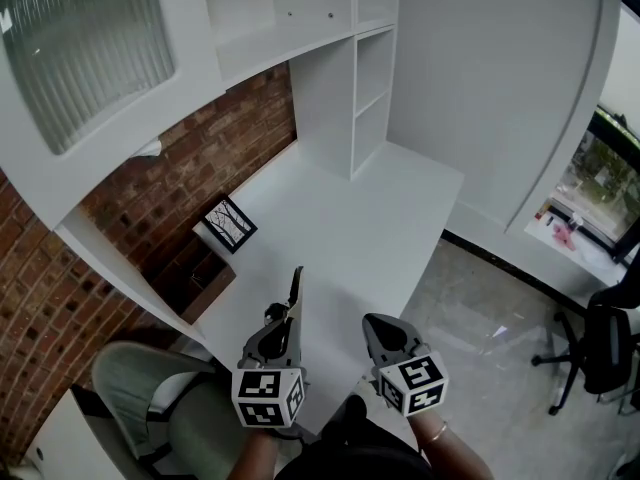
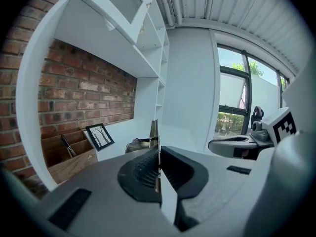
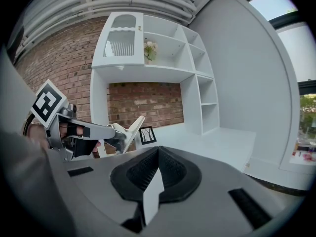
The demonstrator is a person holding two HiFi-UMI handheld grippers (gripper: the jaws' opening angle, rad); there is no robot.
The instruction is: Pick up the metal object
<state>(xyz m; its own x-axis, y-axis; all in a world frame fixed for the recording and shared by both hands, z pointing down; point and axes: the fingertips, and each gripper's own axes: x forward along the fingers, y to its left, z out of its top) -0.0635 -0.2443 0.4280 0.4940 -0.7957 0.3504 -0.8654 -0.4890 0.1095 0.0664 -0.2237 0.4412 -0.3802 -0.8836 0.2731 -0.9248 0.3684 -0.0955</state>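
My left gripper (image 1: 288, 315) is shut on the metal object (image 1: 296, 290), a thin silvery clip-like piece that sticks up beyond the fingertips, above the near end of the white desk (image 1: 370, 218). In the left gripper view the metal object (image 2: 154, 128) shows edge-on, pinched between the closed jaws of the left gripper (image 2: 158, 151). The right gripper view shows the left gripper (image 3: 106, 135) from the side, with the metal object (image 3: 129, 130) held off the desk. My right gripper (image 1: 380, 325) hangs just to the right, its jaws closed on nothing; the right gripper (image 3: 158, 149) is likewise seen with nothing in it.
A small framed picture (image 1: 230, 225) leans by the brick wall. Beside it stands a wooden box (image 1: 195, 273) with a pen in it. White shelves (image 1: 372, 88) rise at the desk's far end. A green chair (image 1: 150, 388) is at lower left, a black office chair (image 1: 605, 348) at right.
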